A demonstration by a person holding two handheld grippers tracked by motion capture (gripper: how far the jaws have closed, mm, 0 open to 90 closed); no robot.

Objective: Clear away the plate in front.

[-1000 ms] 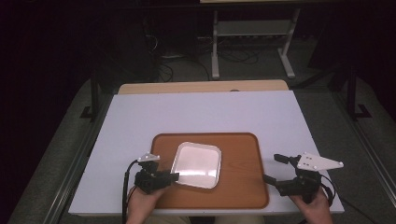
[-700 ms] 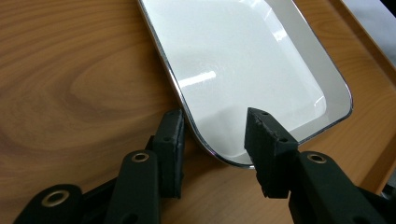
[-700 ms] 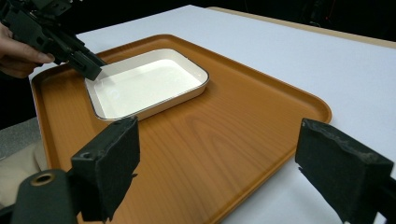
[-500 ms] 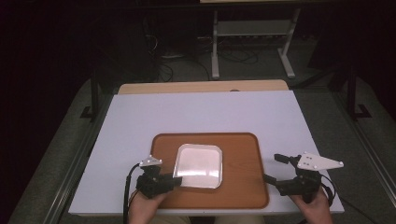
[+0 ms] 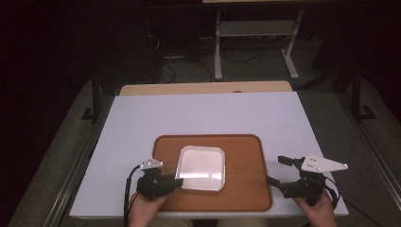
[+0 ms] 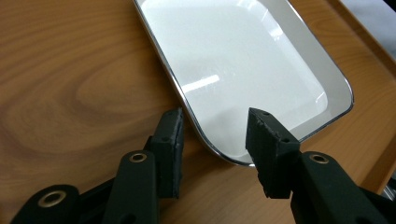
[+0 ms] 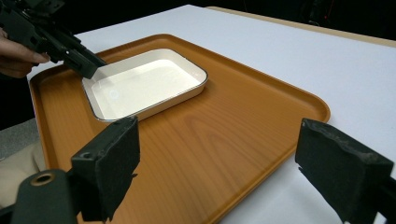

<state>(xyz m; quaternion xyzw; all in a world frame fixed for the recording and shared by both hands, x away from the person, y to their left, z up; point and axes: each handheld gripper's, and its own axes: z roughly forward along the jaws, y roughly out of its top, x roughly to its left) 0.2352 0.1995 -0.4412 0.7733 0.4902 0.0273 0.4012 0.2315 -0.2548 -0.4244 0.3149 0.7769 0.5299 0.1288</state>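
**White dish between spread jaws**

White table (image 5: 142, 123) holds a brown tray (image 5: 246, 161). On the tray sits a white dish (image 5: 201, 168). The left gripper (image 6: 215, 135) has just been opening, jaws spread, the dish rim between them, untouched. The right gripper (image 7: 215, 154) gapes wide over the tray edge.

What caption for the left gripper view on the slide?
Left gripper open astride the rim of a white dish on a wooden tray.
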